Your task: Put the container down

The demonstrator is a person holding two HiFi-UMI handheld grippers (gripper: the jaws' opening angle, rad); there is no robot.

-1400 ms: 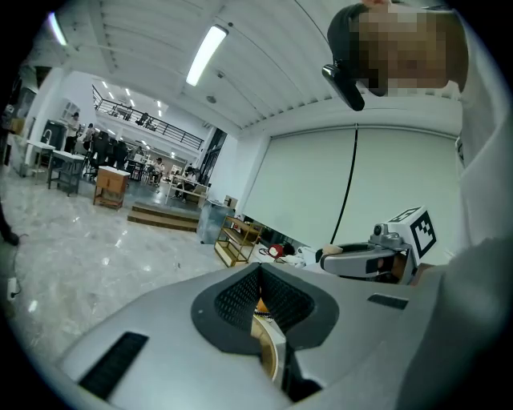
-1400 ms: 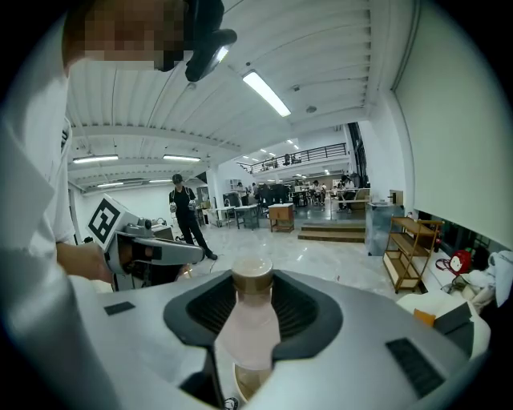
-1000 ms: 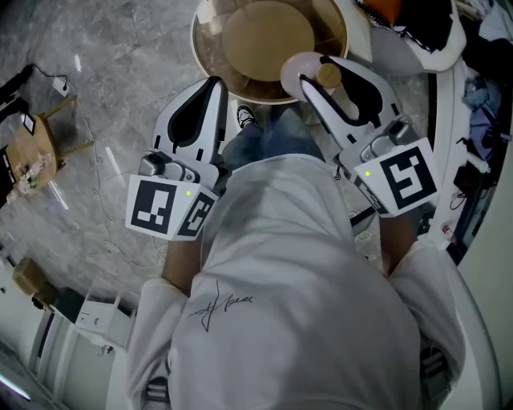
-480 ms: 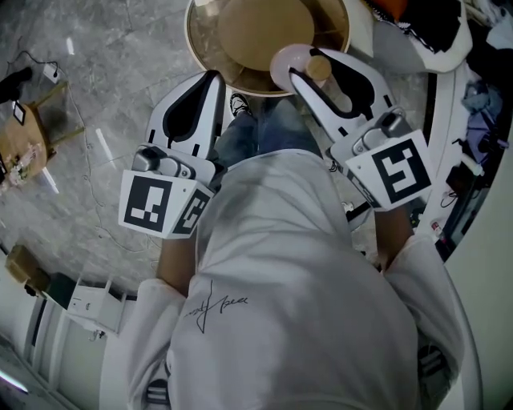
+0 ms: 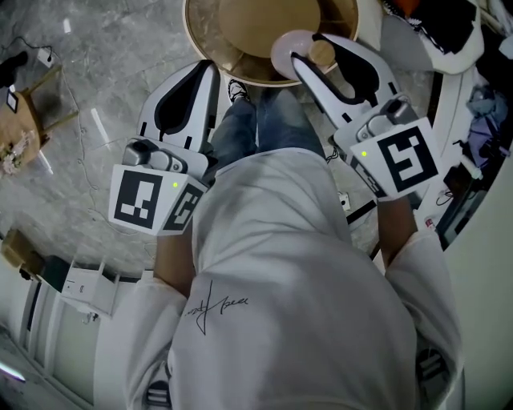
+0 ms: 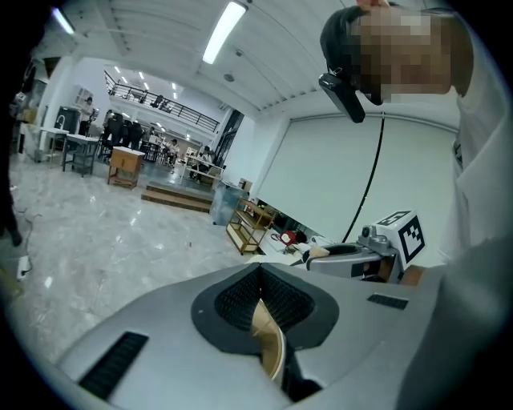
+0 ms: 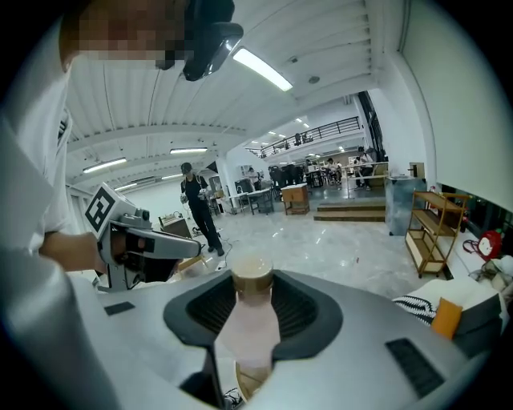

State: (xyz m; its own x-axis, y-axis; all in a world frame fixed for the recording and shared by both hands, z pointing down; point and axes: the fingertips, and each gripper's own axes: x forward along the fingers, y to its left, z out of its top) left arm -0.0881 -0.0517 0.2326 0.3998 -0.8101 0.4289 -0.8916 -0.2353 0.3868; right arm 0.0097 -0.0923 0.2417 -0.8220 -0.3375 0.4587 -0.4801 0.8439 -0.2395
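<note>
Tan shallow round container, top centre of the head view, is held over the grey floor. Left gripper jaws are pinched narrow on its rim. Right gripper clamps a pink bottle just below its cap. Judgement: lower the container level, seat the base, then release the rim.

I wear a white long-sleeved top with a black scrawl, and blue jeans. My left claw and right claw are white shells with black padding, each carrying a black-and-white marker cube and a green light.
</note>
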